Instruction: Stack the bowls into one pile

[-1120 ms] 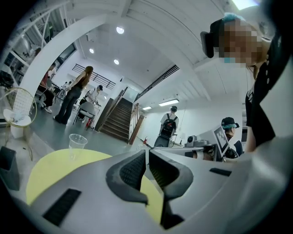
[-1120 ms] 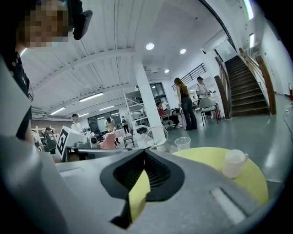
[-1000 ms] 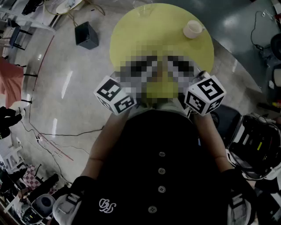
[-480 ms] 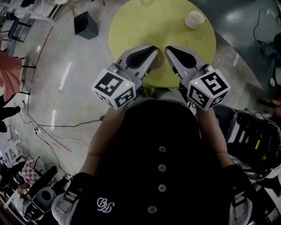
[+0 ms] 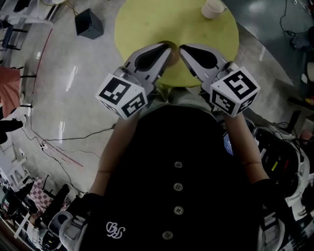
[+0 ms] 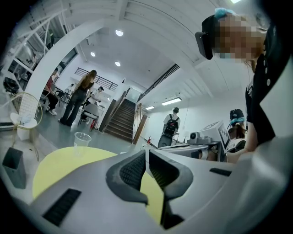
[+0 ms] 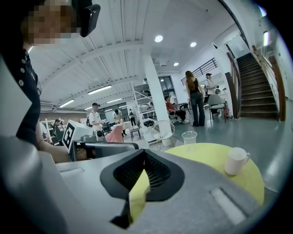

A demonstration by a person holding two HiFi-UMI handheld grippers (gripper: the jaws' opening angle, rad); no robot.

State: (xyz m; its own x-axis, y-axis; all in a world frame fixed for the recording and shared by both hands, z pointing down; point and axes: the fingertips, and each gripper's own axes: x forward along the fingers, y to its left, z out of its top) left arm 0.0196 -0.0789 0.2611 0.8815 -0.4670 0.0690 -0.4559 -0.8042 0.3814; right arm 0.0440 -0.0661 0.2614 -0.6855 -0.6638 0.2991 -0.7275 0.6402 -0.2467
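Plainly, left claw (image 5: 168, 49) and right claw (image 5: 182, 49) hang pinched together, empty, over the yellow worktop (image 5: 147, 24); no bowl shows, so neither step nor next move can be judged.

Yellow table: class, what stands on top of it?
A white mug and a clear plastic cup stand on the yellow table. No bowl shows; the left gripper and right gripper cover part of its near edge.
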